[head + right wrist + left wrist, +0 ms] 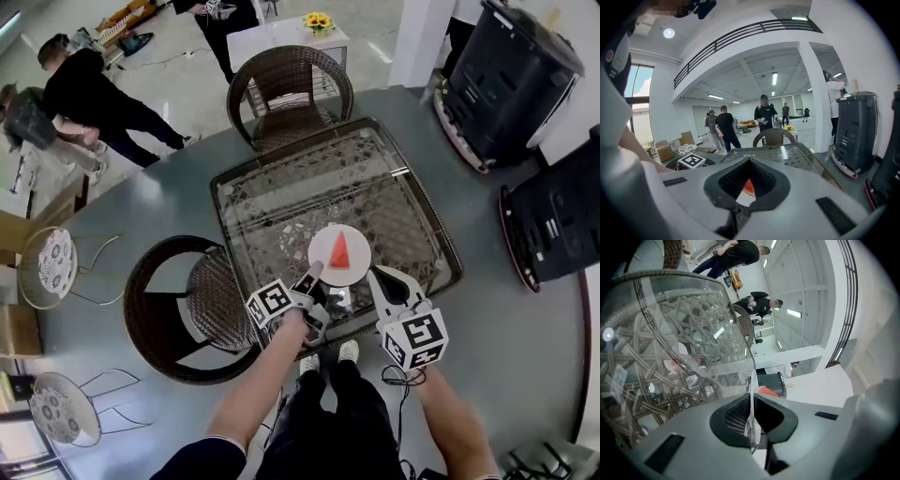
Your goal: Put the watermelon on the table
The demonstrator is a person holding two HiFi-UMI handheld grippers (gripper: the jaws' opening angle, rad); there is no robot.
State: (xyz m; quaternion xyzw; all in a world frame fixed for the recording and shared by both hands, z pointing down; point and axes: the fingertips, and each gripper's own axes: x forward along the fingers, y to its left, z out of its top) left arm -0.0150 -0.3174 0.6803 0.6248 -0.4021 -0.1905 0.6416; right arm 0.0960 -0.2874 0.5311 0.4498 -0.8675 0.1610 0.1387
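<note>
Two grippers reach over the near edge of a glass-topped wicker table (281, 202). The left gripper (312, 274) is clenched on the near-left rim of a white plate (325, 240). In the left gripper view the rim stands edge-on as a thin white line pinched between the pads. The watermelon (341, 251) – a red wedge with its point toward the far side – lies on that plate just beyond the left jaw tips and a little to their right. It peeks out red past the tips in the left gripper view.

The right gripper (375, 274) has its jaws drawn together with nothing pinched between them. Its tips sit just beside the plate's near-right edge. From this gripper the watermelon is ahead, to the left and lower, showing through the hollow between the pads in the right gripper view. No view settles whether the plate touches the glass.

Beyond both sets of jaws the glass top runs on bare. Past its far edge, straight ahead, stands a wicker chair (291, 89), and another wicker chair (183, 309) sits close on the left gripper's outer side. Two black machines (511, 80) stand well off to the right of the right jaws. People (89, 98) stand far off ahead and to the left, near a small white table with sunflowers (317, 21).
</note>
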